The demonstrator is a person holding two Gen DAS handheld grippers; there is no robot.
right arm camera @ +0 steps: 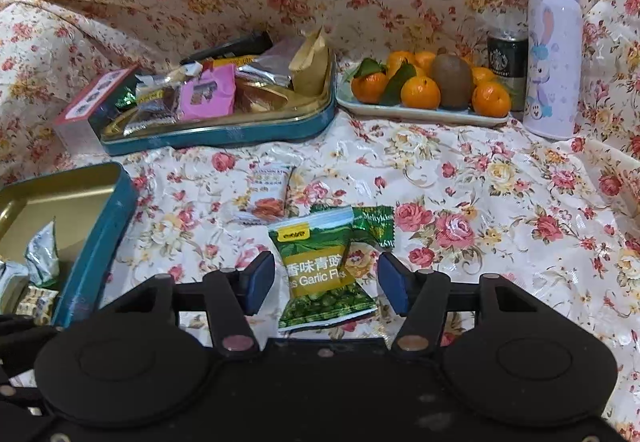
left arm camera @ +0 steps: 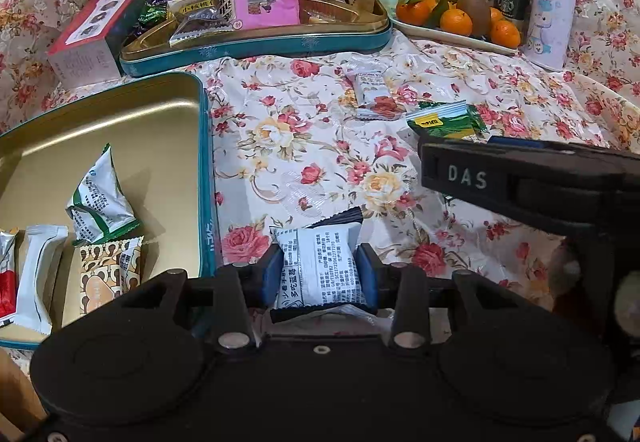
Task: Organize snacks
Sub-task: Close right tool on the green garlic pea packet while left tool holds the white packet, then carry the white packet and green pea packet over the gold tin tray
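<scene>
While left fingers [left arm camera: 362, 274] pinch a white packet [left arm camera: 320, 268], right ones (apart) straddle peas [right arm camera: 320, 274].

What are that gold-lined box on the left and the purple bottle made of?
The teal box looks like thin pressed metal: its gold inside gives a soft brushed sheen and the corners are rounded. The purple bottle looks like printed, coated metal with a plastic flip cap, though its smooth matte skin could be plastic throughout.

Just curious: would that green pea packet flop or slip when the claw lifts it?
The pea packet looks puffy and crinkled, so it probably sags but weighs little. Its glossy film may slip between the right claw's pads, which aren't touching it yet.
</scene>
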